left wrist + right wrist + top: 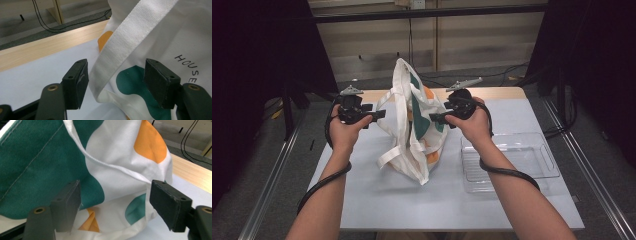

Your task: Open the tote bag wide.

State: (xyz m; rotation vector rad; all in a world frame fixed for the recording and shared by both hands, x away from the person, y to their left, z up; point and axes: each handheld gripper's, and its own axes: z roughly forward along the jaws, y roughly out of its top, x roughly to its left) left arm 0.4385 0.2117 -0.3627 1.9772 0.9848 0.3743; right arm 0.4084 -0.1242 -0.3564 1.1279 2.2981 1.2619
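A white tote bag (412,125) w/ green and orange patches stands slumped near the middle of the counter (377,200), toward its far edge, as a person brings a tool in from each side. The left tool (371,114) sits just beside the bag's left side, jaws spread wide; in the left gripper view a white webbing strap (130,40) runs down between them w/o either pad touching it, and black lettering "HOUSE" shows on the fabric. The right tool (438,118) is at the bag's right side, jaws likewise spread; in the right gripper view the bag's (112,170) hemmed rim lies between the pads, not pinched. A clear plastic tray (552,165) rests near the counter's right edge, just beside the person's right forearm. The counter's far edge is a bare wood strip.
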